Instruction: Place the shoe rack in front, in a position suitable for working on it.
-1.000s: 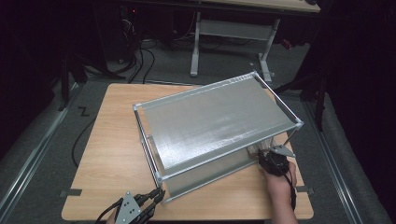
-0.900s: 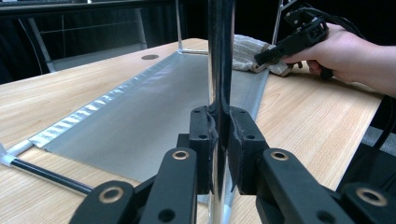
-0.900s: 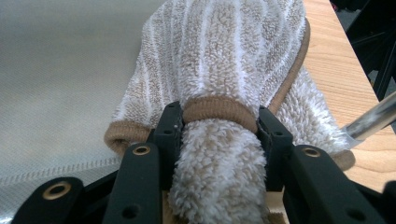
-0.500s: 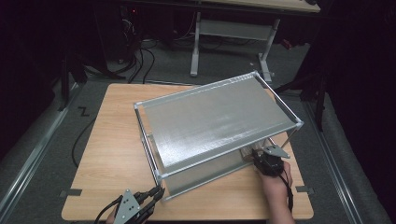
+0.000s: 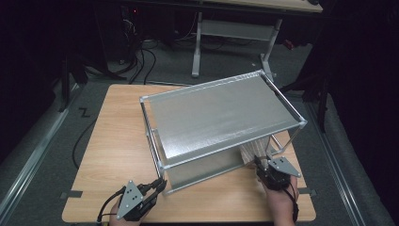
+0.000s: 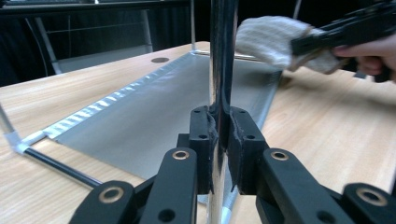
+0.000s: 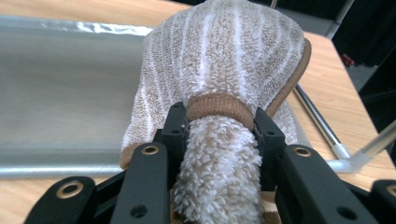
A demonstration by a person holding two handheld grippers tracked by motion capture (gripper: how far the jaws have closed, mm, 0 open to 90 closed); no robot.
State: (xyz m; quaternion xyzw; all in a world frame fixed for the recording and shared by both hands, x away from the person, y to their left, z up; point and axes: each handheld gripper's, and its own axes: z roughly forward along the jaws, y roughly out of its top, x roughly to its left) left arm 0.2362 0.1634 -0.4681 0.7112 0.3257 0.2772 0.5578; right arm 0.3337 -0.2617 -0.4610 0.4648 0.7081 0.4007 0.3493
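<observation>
Near edge of the table [image 5: 113, 141]: our left gripper [image 6: 219, 140] is clenched on the upright front-left post [image 6: 223, 56] of the metal rack [image 5: 221, 117], steadying it. Our right gripper [image 7: 219, 135] grasps a bunched striped towel [image 7: 224, 60] by its brown-hemmed neck; its jaws have just been closing on it. The towel sits at the rack's front-right corner, just above the lower shelf [image 7: 60, 84], its long axis running away from the tongs. We judge the right hand nearer the shelf. Beyond: the tabletop, dark floor, cables [image 5: 141, 52], a desk frame [image 5: 235, 28].
</observation>
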